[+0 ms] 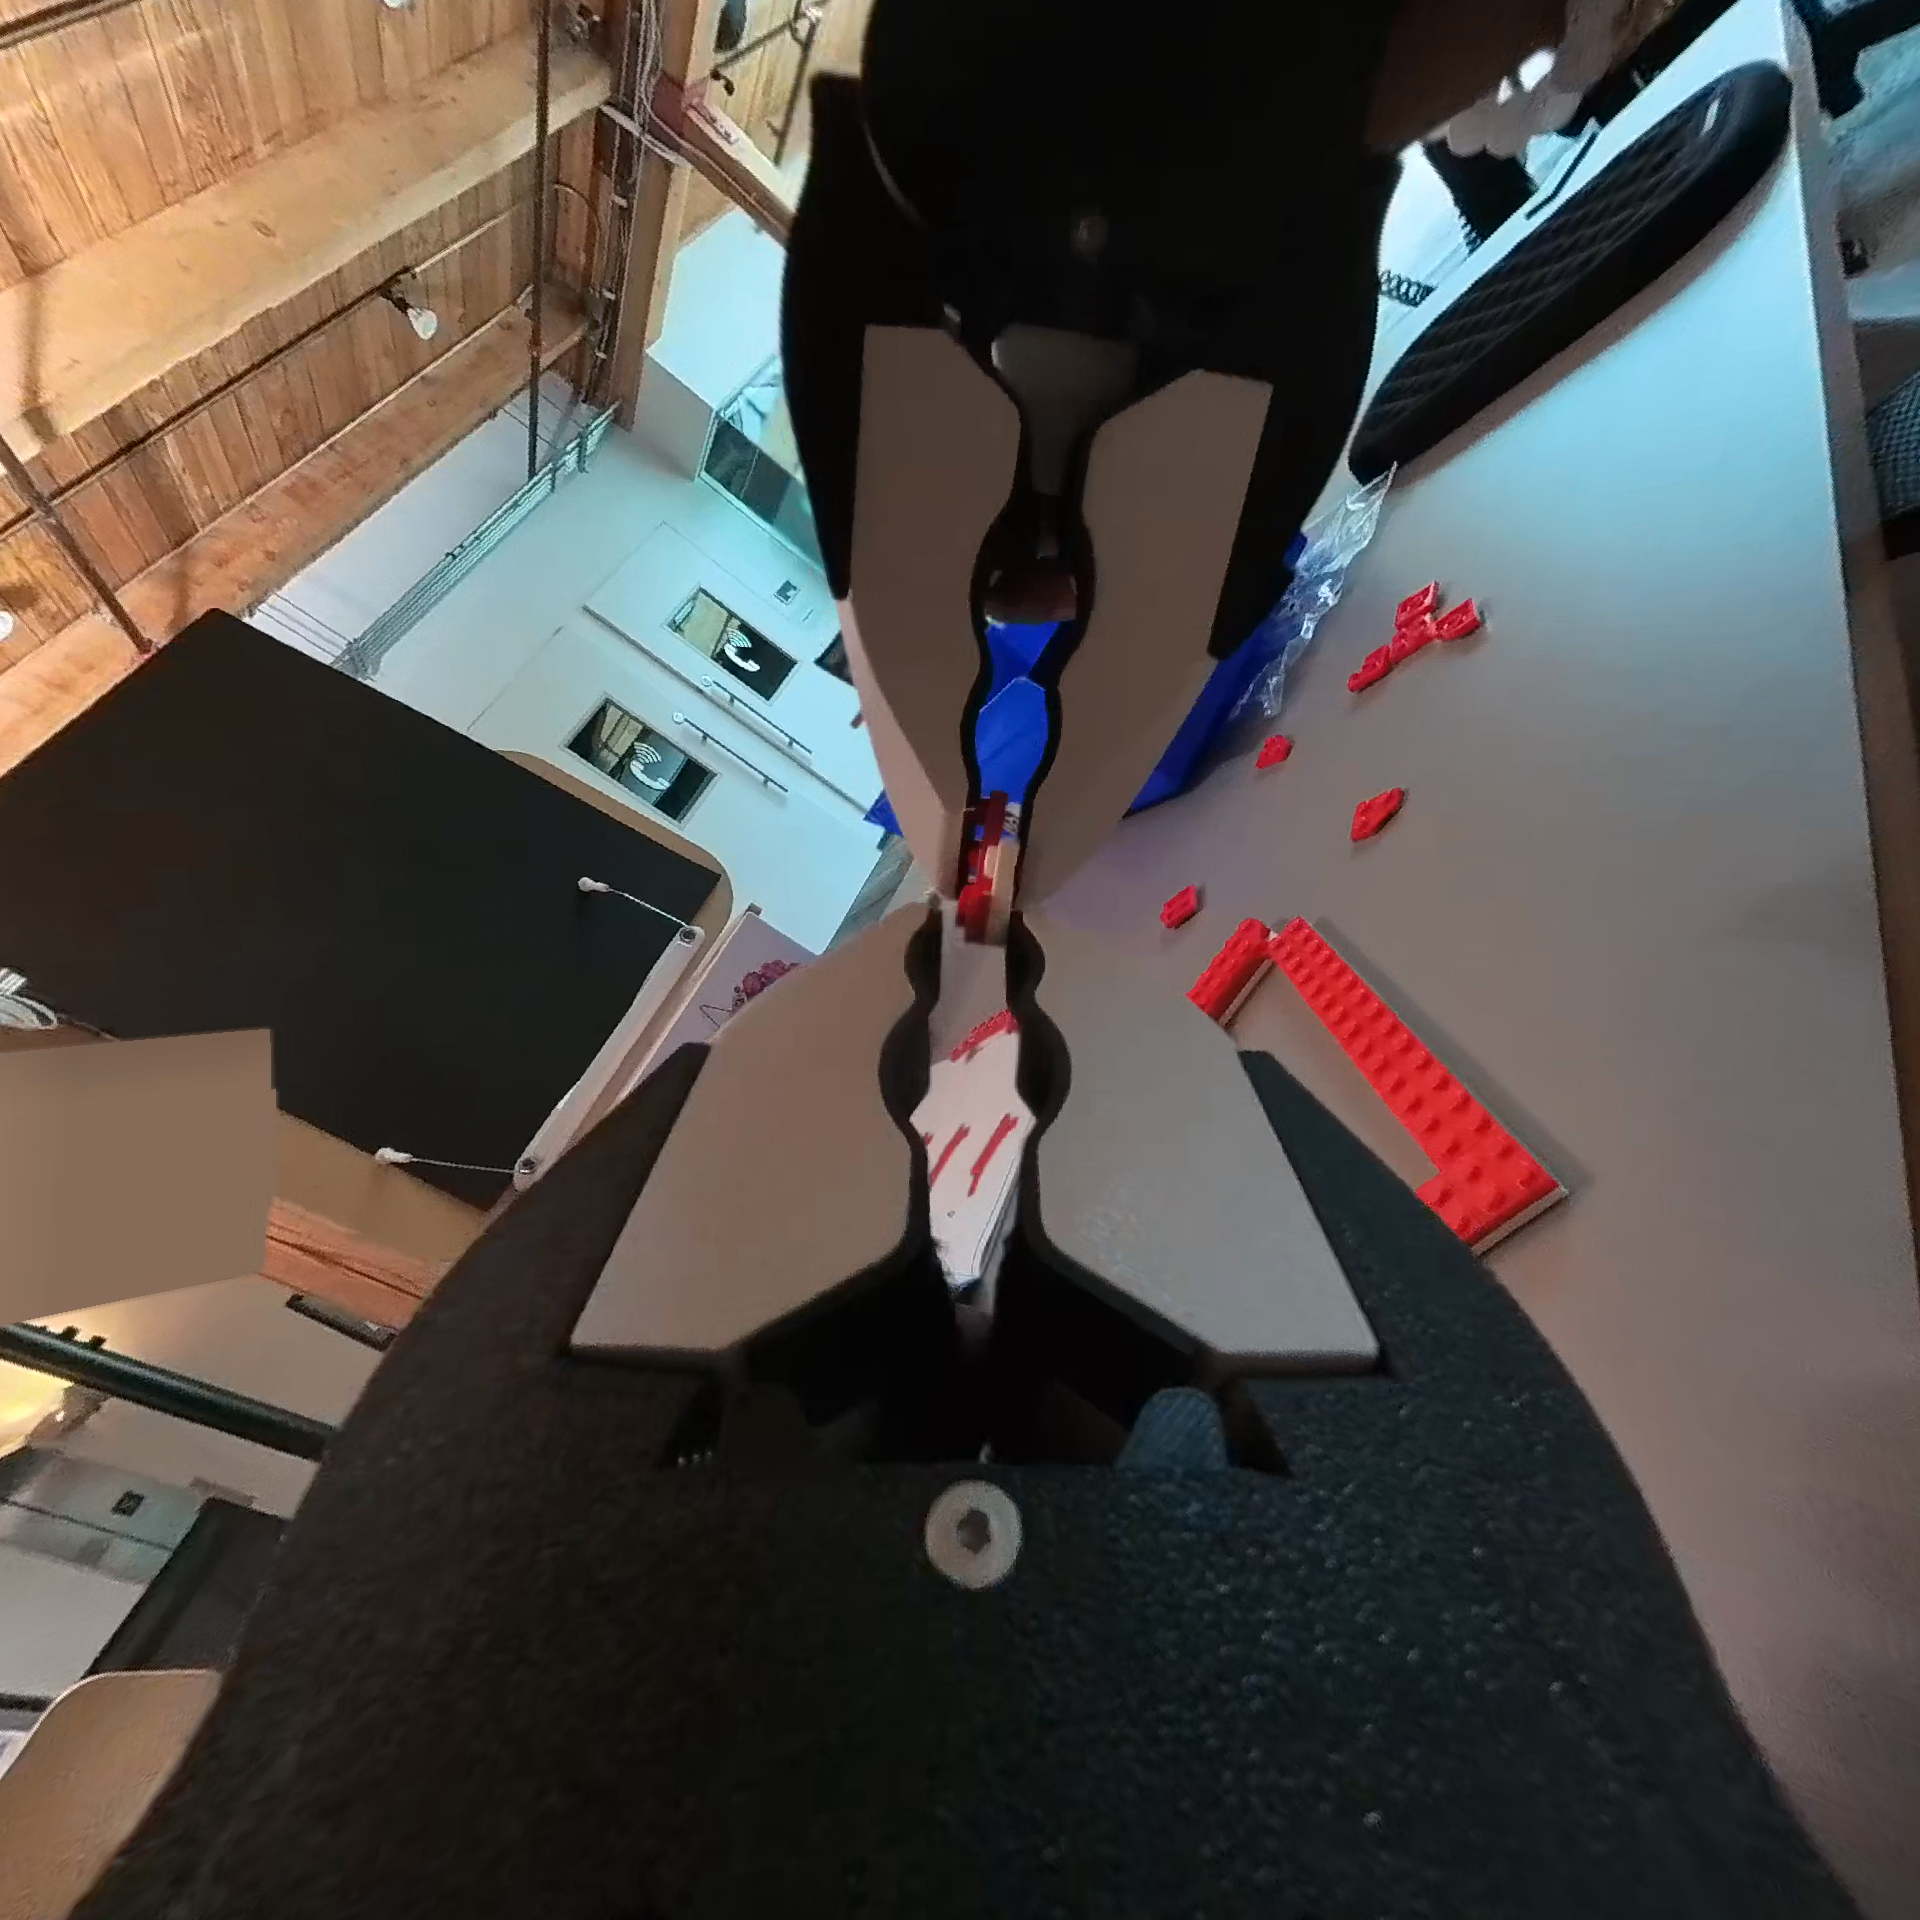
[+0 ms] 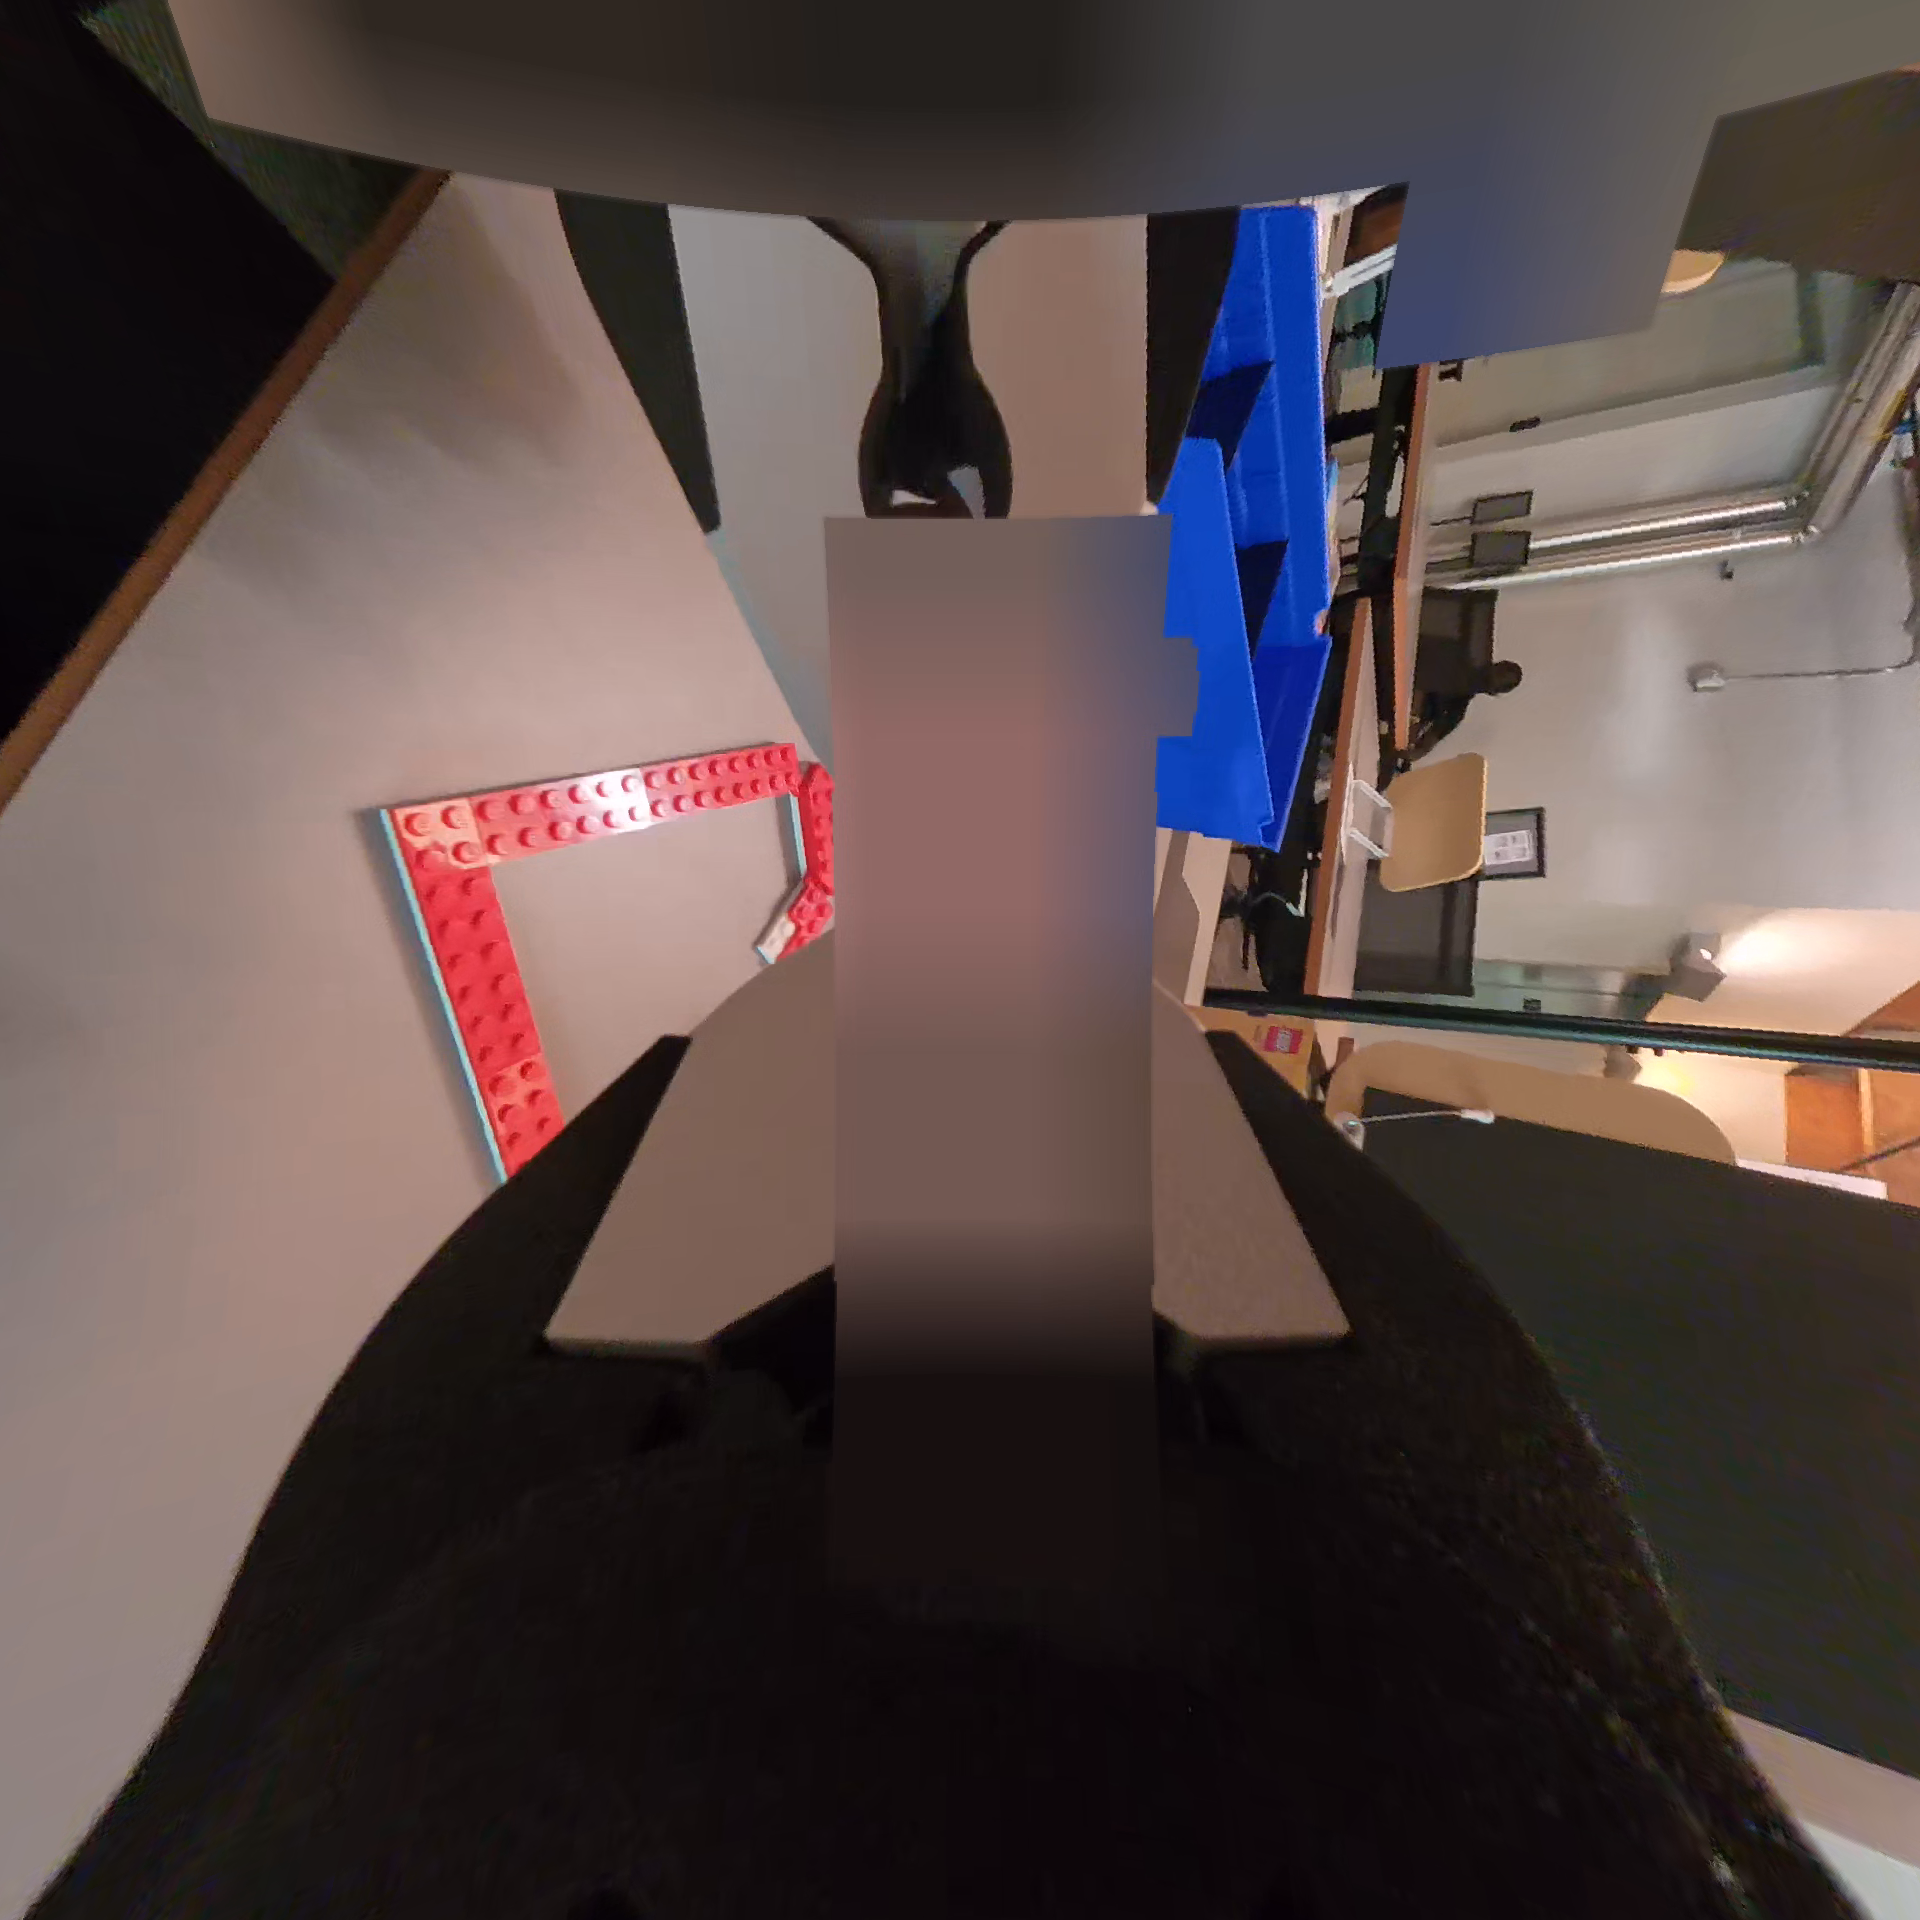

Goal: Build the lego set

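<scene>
In the left wrist view, my left gripper [image 1: 975, 920] and my right gripper [image 1: 989, 831] meet tip to tip above the table. Both are shut on one small red-and-tan lego piece [image 1: 982, 868] held between them. The red frame-shaped lego build [image 1: 1382, 1049] lies flat on the grey table [image 1: 1662, 935] to the right of the grippers. It also shows in the right wrist view [image 2: 582, 805], left of my right gripper's fingers [image 2: 686, 1195]. A blurred patch hides the fingertips in that view.
Several loose red pieces [image 1: 1413, 634] lie scattered on the table beyond the build. A blue bin [image 2: 1247, 623] and a clear plastic bag [image 1: 1320, 592] stand behind the grippers. A printed booklet [image 1: 977, 1132] lies under my left gripper. A black mesh object [image 1: 1579, 270] sits at the far end. Both grippers' tips are close together, under 4 cm apart.
</scene>
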### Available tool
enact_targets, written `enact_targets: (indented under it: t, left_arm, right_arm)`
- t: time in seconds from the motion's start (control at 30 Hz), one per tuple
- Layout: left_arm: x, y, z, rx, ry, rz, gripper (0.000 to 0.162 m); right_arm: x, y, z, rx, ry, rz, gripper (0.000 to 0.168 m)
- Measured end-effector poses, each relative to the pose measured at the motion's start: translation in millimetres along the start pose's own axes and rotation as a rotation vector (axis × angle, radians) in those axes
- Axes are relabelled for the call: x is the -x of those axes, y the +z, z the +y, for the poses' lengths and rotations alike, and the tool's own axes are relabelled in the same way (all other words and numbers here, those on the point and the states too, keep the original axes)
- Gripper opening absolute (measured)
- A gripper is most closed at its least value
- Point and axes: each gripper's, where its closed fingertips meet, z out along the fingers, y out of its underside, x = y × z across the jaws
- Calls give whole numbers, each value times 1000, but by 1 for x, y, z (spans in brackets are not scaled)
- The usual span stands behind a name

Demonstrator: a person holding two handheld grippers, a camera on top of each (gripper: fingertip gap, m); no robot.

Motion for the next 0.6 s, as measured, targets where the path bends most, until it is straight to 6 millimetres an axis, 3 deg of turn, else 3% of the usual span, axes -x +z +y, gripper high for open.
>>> enact_targets:
  t: [0.27,0.4,0.43,0.5,0.6]
  left_arm:
    - [-3,2,-2,1,17,-3,7]
    - [2,0,11,45,21,-48,7]
    - [3,0,15,57,11,-57,7]
    - [5,1,28,90,-1,-70,7]
    - [8,0,50,150,28,-101,7]
  right_arm:
    - [0,-3,0,-48,36,2,9]
    - [-1,-18,9,-34,228,17,37]
    - [-1,-24,14,-29,289,29,34]
    - [6,-36,41,56,449,42,31]
    - [47,-55,104,302,824,14,27]
